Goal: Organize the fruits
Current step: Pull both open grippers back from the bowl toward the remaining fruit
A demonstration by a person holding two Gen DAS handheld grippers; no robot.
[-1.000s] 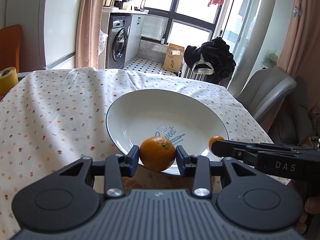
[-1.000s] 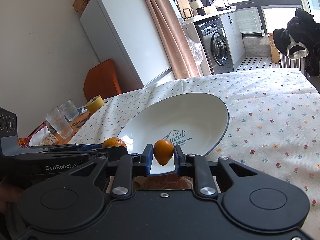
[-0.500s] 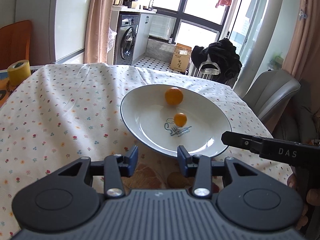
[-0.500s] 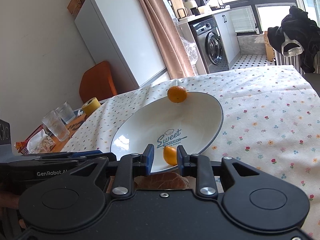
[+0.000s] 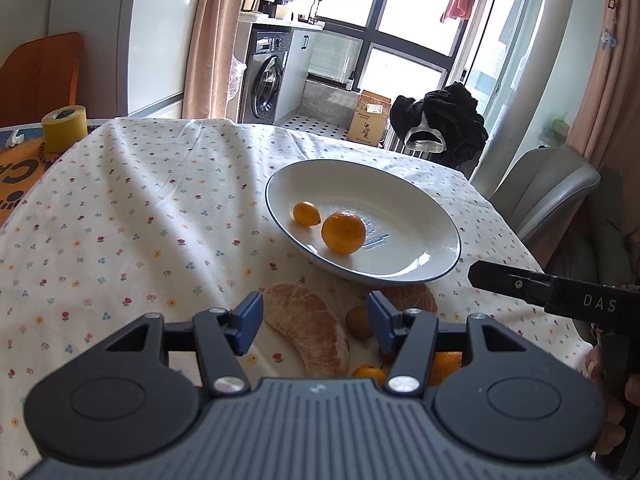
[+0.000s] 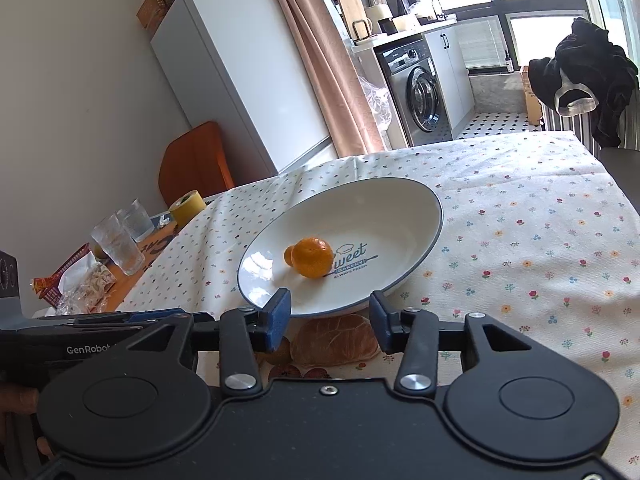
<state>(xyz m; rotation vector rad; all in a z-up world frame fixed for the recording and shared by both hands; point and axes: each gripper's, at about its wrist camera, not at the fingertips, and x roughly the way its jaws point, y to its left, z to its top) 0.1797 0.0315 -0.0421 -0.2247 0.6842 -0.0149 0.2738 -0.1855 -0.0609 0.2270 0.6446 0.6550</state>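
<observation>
A white bowl-like plate [image 5: 420,216] [image 6: 404,208] holds a mandarin [image 5: 343,233] [image 6: 312,257] and a smaller kumquat [image 5: 306,213] [image 6: 288,255] beside it. My left gripper [image 5: 316,322] is open and empty, above a peeled pomelo segment [image 5: 308,328] on the flowered cloth. A brown fruit [image 5: 359,322], another pomelo piece [image 5: 412,298] [image 6: 336,336] and small orange fruits [image 5: 368,372] lie near the plate's front rim. My right gripper [image 6: 330,318] is open and empty, just short of the plate; it also shows in the left wrist view [image 5: 480,274].
A yellow tape roll [image 5: 65,128] [image 6: 187,208] stands at the table's far left. Glasses [image 6: 118,244] and snack wrappers [image 6: 76,284] sit on the left side. A grey chair [image 5: 548,192] stands by the right edge.
Both grippers have let go of their fruits and opened wider, then drawn back from the plate. The mandarin and kumquat rolled and now rest together in the plate's left part.
</observation>
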